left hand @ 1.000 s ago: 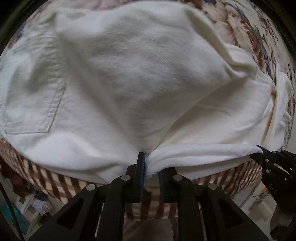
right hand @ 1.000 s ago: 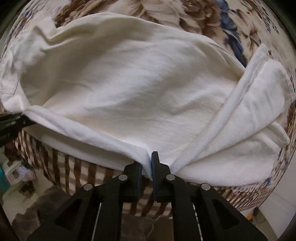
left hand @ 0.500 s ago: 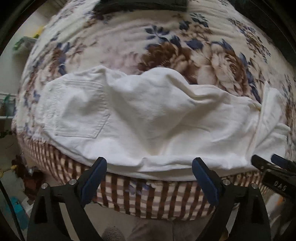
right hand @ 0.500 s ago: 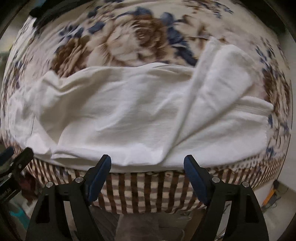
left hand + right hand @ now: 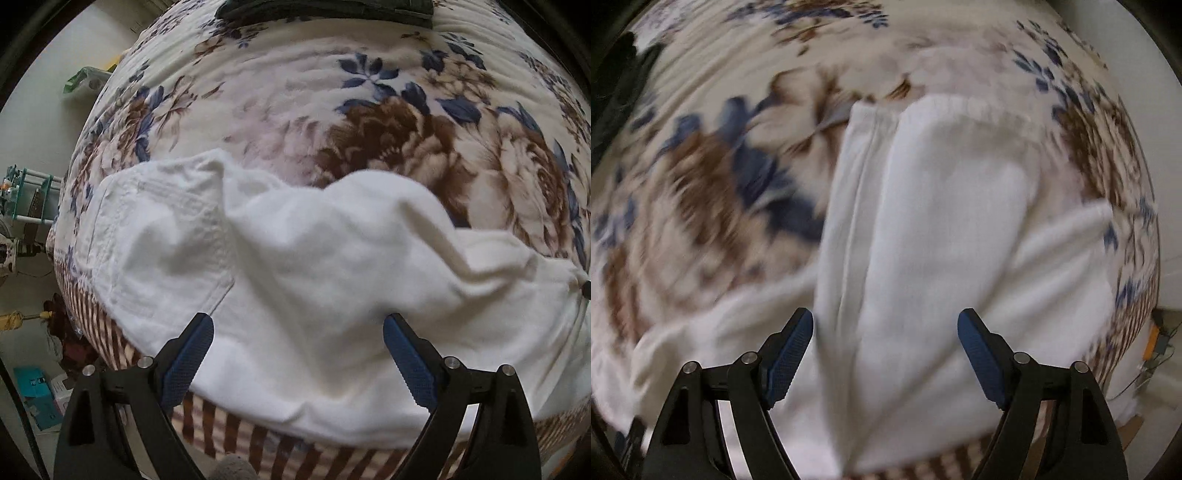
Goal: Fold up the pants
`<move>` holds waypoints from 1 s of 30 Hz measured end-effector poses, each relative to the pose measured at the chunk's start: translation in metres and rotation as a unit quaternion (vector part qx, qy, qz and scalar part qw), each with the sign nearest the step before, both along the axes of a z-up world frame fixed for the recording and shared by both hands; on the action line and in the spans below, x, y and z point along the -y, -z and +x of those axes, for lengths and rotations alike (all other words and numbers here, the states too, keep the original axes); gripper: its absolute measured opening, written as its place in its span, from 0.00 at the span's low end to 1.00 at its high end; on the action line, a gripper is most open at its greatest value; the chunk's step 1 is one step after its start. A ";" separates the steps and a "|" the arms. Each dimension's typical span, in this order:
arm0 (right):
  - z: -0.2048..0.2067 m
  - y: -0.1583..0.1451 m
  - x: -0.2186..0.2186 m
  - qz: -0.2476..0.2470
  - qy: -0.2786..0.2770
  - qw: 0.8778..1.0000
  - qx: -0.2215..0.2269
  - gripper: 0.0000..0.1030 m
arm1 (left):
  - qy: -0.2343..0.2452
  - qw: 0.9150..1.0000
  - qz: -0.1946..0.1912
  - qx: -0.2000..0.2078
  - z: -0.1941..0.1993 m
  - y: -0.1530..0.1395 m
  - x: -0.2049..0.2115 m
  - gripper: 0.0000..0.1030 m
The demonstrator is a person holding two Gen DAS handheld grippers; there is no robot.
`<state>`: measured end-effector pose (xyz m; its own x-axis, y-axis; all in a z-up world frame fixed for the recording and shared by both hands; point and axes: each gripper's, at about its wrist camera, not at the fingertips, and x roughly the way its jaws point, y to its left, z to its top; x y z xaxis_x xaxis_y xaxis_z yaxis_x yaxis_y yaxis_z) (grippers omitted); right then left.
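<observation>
Both grippers have let go of the white pants (image 5: 314, 295), now lying along the bed's (image 5: 295, 110) near edge: left gripper (image 5: 298, 343) wide and empty, right gripper (image 5: 885, 339) empty, jaws narrowing, so this fold looks placed, though blur hides alignment.

No readable text, label, brand, number or sign in either view. Pants (image 5: 314, 288): plain white, pocket stitching only, no visible tag. Blanket (image 5: 388, 122): floral print, striped border, no lettering. Teal box (image 5: 37, 395) on floor at 8 o'clock of left view: dark marks on face, too small to read. Right view blurred throughout; nothing legible there.
</observation>
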<state>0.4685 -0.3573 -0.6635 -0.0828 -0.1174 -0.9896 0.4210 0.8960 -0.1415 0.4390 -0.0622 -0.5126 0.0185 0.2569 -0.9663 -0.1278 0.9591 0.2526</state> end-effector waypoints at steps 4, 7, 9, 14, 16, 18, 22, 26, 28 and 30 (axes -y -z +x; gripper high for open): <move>-0.016 -0.001 0.042 0.052 0.108 0.992 0.045 0.11 | 0.004 1.000 -0.027 0.001 -0.004 0.001 0.009 0.91; -0.070 -0.024 0.084 0.071 0.214 0.970 0.087 0.11 | 0.003 0.999 -0.049 -0.006 -0.015 0.002 0.015 0.91; -0.117 -0.021 0.109 0.102 0.278 0.951 0.084 0.12 | 0.002 0.997 -0.072 -0.013 -0.025 0.002 0.023 0.91; -0.177 0.002 0.131 0.145 0.334 0.929 0.069 0.24 | 0.017 0.995 -0.094 -0.024 -0.040 0.003 0.048 0.91; -0.184 -0.001 0.140 0.151 0.345 0.922 0.089 0.40 | 0.026 0.995 -0.096 -0.027 -0.042 0.004 0.058 0.91; -0.188 -0.013 0.148 0.145 0.355 0.914 0.132 0.48 | 0.037 0.994 -0.095 -0.024 -0.044 0.003 0.069 0.91; -0.181 -0.007 0.172 0.132 0.364 0.909 0.157 0.56 | 0.059 0.994 -0.093 -0.023 -0.044 0.005 0.090 0.91; -0.172 0.005 0.199 0.114 0.347 0.915 0.173 0.10 | 0.075 0.993 -0.087 -0.019 -0.041 0.007 0.117 0.91; -0.176 -0.009 0.197 0.089 0.325 0.923 0.186 0.09 | 0.078 0.993 -0.090 -0.020 -0.040 0.007 0.124 0.91; -0.181 -0.029 0.191 0.066 0.308 0.926 0.208 0.09 | 0.081 0.992 -0.095 -0.017 -0.040 0.003 0.137 0.91</move>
<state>0.2877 -0.5485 -0.6349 0.2988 -0.0499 -0.9530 0.8514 0.4651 0.2426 0.3992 -0.1987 -0.5159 0.0122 0.0672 -0.9977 0.0380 0.9970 0.0676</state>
